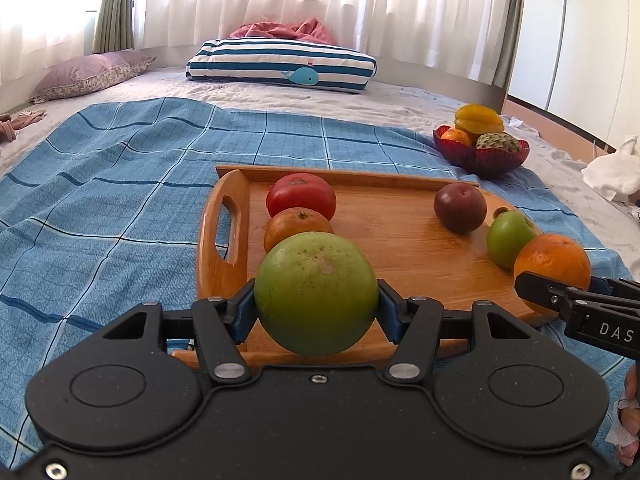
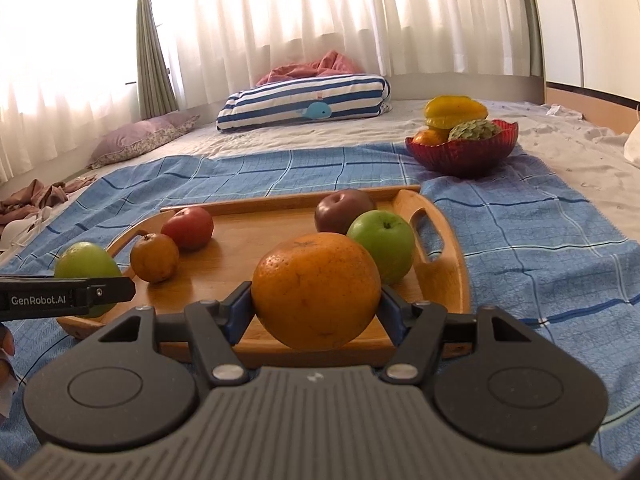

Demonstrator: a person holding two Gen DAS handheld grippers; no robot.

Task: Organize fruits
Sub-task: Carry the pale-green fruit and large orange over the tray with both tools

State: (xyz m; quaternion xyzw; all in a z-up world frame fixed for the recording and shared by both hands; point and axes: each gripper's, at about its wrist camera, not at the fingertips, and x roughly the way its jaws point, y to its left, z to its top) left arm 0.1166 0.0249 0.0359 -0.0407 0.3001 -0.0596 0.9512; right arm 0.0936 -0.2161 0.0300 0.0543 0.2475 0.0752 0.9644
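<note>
My left gripper (image 1: 316,300) is shut on a large green fruit (image 1: 316,292) over the near left end of the wooden tray (image 1: 400,240). My right gripper (image 2: 316,300) is shut on a large orange (image 2: 316,288) over the tray's near right part (image 2: 248,240). On the tray lie a red tomato (image 1: 301,196), a small orange (image 1: 296,228), a dark red apple (image 1: 460,207) and a green apple (image 1: 509,238). The same fruits show in the right wrist view: tomato (image 2: 188,227), small orange (image 2: 154,258), dark apple (image 2: 340,209), green apple (image 2: 382,246).
A red glass bowl (image 1: 480,154) with a starfruit, an orange and a custard apple sits on the bed, far right of the tray; it also shows in the right wrist view (image 2: 464,152). A blue checked cloth (image 1: 120,184) lies under the tray. Pillows lie at the back.
</note>
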